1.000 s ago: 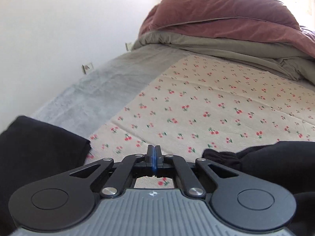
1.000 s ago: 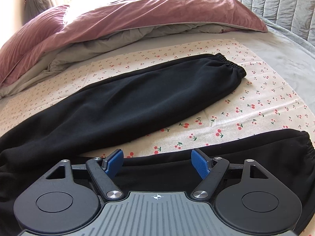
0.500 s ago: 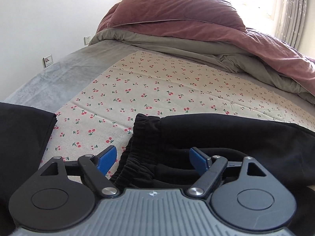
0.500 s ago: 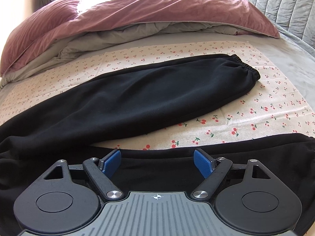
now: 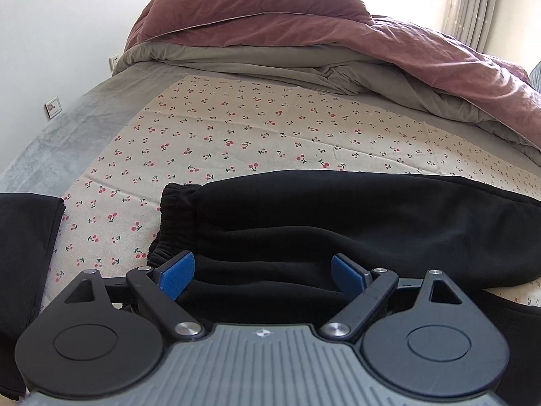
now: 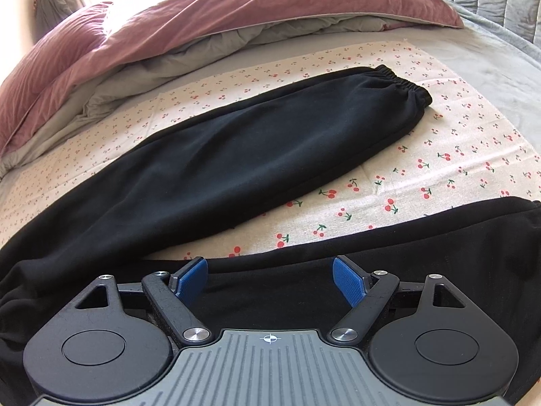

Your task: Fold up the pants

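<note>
Black sweatpants (image 6: 257,149) lie spread on a cherry-print sheet (image 6: 439,169) on a bed, the two legs apart. The far leg ends in an elastic cuff (image 6: 405,84) at the upper right. My right gripper (image 6: 270,280) is open and empty, its blue pads over the near leg (image 6: 439,237). In the left wrist view the elastic waistband (image 5: 175,223) sits at the left end of the pants (image 5: 338,216). My left gripper (image 5: 263,270) is open and empty, right over the waistband end.
A pink and grey duvet (image 5: 270,27) is heaped along the far side of the bed. Another dark cloth (image 5: 23,247) lies at the left. A wall with sockets (image 5: 53,106) runs along the left. A grey blanket (image 6: 500,61) covers the right.
My left gripper has opened from shut and swung right, from the bare sheet to over the waistband. My right gripper stays open and has edged closer above the near leg.
</note>
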Demonstrator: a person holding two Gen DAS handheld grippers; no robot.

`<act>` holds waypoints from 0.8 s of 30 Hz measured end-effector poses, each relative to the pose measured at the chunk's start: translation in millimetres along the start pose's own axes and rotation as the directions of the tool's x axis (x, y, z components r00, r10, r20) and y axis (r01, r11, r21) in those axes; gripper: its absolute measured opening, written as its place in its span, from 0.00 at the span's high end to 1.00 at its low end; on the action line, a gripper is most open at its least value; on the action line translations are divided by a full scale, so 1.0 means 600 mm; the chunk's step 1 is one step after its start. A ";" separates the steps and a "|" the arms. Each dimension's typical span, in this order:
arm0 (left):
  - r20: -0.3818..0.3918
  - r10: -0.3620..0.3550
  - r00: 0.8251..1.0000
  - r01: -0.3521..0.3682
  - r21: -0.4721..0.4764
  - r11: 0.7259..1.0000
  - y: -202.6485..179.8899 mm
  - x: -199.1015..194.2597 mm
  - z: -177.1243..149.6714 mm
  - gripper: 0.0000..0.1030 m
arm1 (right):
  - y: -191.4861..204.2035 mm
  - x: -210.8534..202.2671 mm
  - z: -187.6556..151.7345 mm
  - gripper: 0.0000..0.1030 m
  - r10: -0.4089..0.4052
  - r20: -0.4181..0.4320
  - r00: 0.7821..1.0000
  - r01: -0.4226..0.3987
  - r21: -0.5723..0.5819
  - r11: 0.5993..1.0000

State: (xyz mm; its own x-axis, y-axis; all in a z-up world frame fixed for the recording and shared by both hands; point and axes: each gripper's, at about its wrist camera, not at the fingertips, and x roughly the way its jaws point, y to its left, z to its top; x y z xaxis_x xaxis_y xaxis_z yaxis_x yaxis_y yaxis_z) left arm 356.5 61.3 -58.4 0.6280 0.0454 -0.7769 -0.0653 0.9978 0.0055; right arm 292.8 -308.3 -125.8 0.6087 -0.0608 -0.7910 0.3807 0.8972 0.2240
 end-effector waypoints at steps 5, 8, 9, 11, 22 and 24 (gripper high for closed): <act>-0.037 -0.030 0.999 0.025 -0.129 0.991 0.024 0.018 0.037 0.23 | -0.032 0.009 0.015 0.19 -0.020 -0.004 1.000 0.020 0.082 0.996; -0.049 -0.061 0.997 0.048 -0.224 0.973 0.034 0.041 0.044 0.22 | -0.052 0.023 0.030 0.19 -0.029 -0.010 1.000 0.031 0.142 0.989; -0.054 -0.055 0.997 0.041 -0.241 0.970 0.034 0.051 0.044 0.22 | -0.055 0.029 0.035 0.19 -0.034 -0.013 0.999 0.036 0.158 0.987; -0.091 -0.027 0.995 0.000 -0.282 0.959 0.035 0.082 0.042 0.22 | -0.060 0.044 0.043 0.19 -0.041 -0.020 0.999 0.044 0.195 0.980; -0.035 -0.150 0.988 0.111 -0.511 0.852 0.064 0.169 0.028 0.25 | -0.190 0.089 0.167 0.19 0.033 0.008 0.999 -0.033 0.466 0.884; 0.062 -0.131 0.989 0.144 -0.517 0.844 0.071 0.155 0.032 0.16 | -0.223 0.102 0.212 0.19 -0.019 0.015 1.000 0.008 0.527 0.850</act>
State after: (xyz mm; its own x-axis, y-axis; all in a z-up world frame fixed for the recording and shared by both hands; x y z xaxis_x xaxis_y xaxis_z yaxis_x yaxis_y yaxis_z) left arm 426.8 108.7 -118.4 0.6780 -0.0824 -0.7304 -0.3658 0.8241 -0.4325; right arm 367.6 -487.7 -132.0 0.6119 -0.0841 -0.7864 0.6952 0.5313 0.4842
